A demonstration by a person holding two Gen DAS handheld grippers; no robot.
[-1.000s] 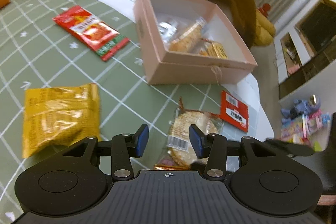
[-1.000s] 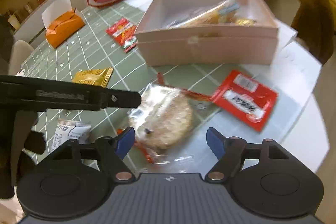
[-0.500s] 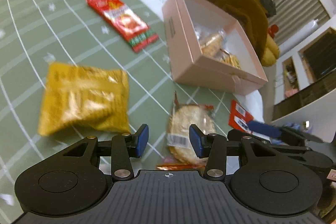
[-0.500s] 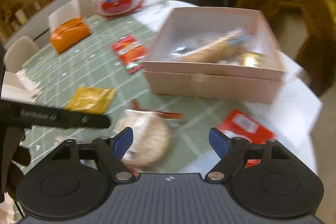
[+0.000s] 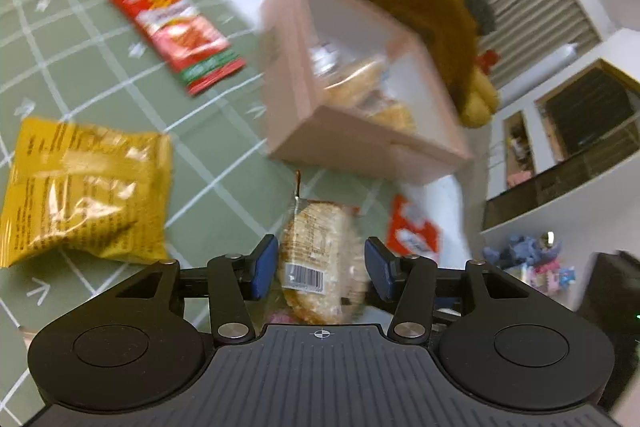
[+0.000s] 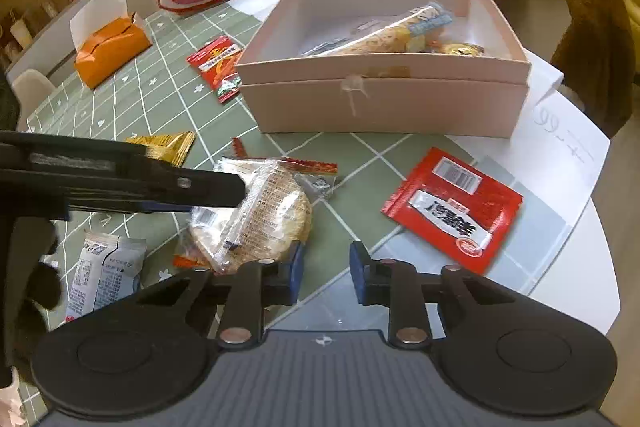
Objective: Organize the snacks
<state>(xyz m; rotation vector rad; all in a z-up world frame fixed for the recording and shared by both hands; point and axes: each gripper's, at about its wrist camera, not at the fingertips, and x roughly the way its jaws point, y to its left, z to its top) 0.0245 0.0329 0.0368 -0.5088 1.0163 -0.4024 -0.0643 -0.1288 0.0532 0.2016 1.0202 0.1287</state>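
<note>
My left gripper (image 5: 320, 265) had its fingers (image 5: 262, 267) spread to either side of the round rice cracker pack (image 5: 320, 259), which lay between the blue pads with its barcode facing me — whether the pads touched the wrapper I could not tell, as the view was blurred. Just to the left of those fingers lay the yellow snack bag (image 5: 84, 187) on the green checked surface (image 5: 100, 67). Further ahead and to the left was the long red snack packet (image 5: 176, 31), and ahead to the right stood the pink box (image 5: 360, 143), open, with several wrapped snacks inside.

My right gripper (image 6: 322, 271) held nothing; its fingers (image 6: 294, 273) stood a little apart over the bare surface (image 6: 360, 195). The rice cracker pack (image 6: 256, 219) lay just ahead and left of my right fingers, with the left gripper (image 6: 216, 189) reaching in over it from the left. Ahead to the right lay a flat red sachet (image 6: 452, 211), near the surface's edge. Straight ahead, beyond both, sat the pink box (image 6: 384, 103) — a cone-shaped wrapped snack (image 6: 384, 35) leaned inside it. Close on the left of my right fingers lay a white wrapped snack (image 6: 102, 267).
</note>
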